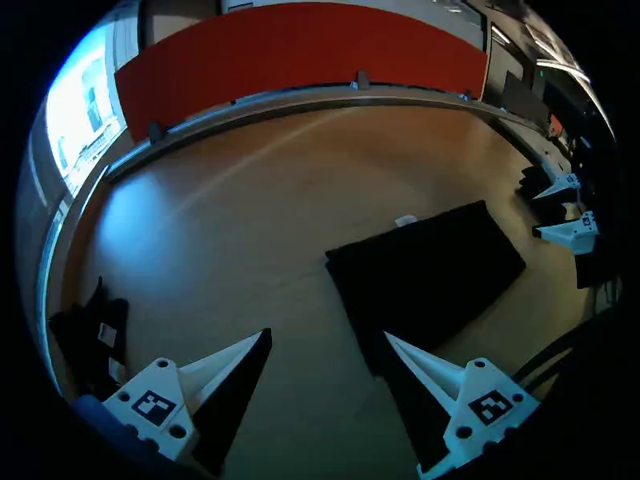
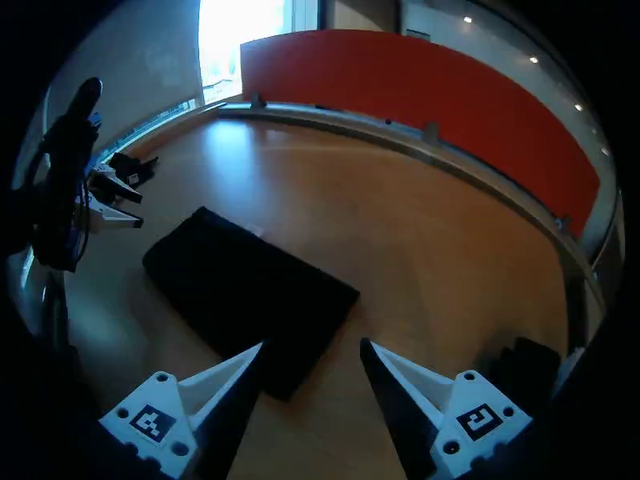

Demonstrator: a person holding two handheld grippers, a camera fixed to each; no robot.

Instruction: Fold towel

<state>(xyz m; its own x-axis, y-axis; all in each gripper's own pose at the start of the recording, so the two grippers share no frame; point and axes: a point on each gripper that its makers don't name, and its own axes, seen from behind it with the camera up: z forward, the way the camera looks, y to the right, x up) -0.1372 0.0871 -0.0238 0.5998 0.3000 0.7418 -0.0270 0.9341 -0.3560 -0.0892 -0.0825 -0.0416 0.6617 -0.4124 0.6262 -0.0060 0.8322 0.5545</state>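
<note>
A black towel (image 1: 428,268) lies folded flat in a rectangle on the wooden table (image 1: 256,216). In the left gripper view my left gripper (image 1: 328,342) is open above the table, the towel's near corner just past its right finger. In the right gripper view the same towel (image 2: 248,296) reaches under my open right gripper (image 2: 310,348), its near edge between the fingers. Nothing is held by either gripper. The right gripper (image 1: 564,212) appears far off at the right of the left gripper view, and the left gripper (image 2: 116,200) at the left of the right gripper view.
A red partition (image 1: 304,56) runs along the table's far edge behind a metal rail. Dark cloth items lie at the table's side (image 1: 88,336) and near the other corner (image 2: 528,360). A bright window (image 2: 240,40) is behind the table.
</note>
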